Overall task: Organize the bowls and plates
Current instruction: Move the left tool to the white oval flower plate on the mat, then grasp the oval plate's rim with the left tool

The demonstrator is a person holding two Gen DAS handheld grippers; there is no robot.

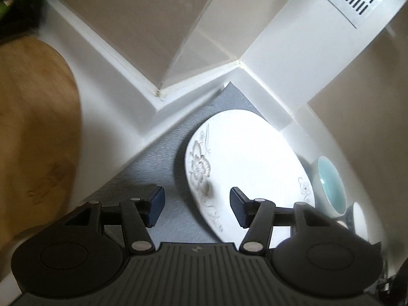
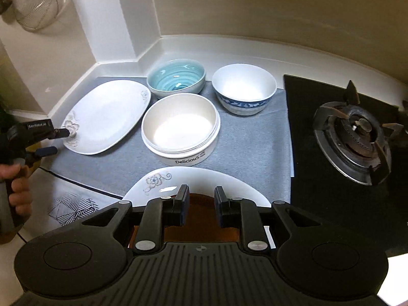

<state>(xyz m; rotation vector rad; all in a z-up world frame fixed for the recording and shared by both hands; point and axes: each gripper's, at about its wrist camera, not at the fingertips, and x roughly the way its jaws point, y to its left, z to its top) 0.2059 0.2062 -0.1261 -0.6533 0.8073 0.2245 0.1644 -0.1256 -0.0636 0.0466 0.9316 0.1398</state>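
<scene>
Nearest to the right wrist camera, the right claw [image 2: 199,205] hangs released and empty above the near round plate [image 2: 201,181], which lies in front of the cream bowl [image 2: 180,127]. That cream bowl, marked "Delicious", stands in the middle of the grey mat [image 2: 250,150] on the bench [image 2: 229,48].

To the left of the cream bowl lies the oval plate [image 2: 107,117], and the left claw [image 2: 54,141] is at its far left edge: jaws apart, one finger over the rim by the flower print and one below, not yet closed as far as I can tell. In the left wrist view the same left claw [image 1: 197,204] straddles the plate rim [image 1: 201,178].

I judge the step is to grip this oval plate. The rim is thin and glazed, so the claw should go deeper before closing, then lift level.

Behind the cream bowl stand the teal bowl [image 2: 176,77] and, to its right, the blue-patterned bowl [image 2: 244,88].
</scene>
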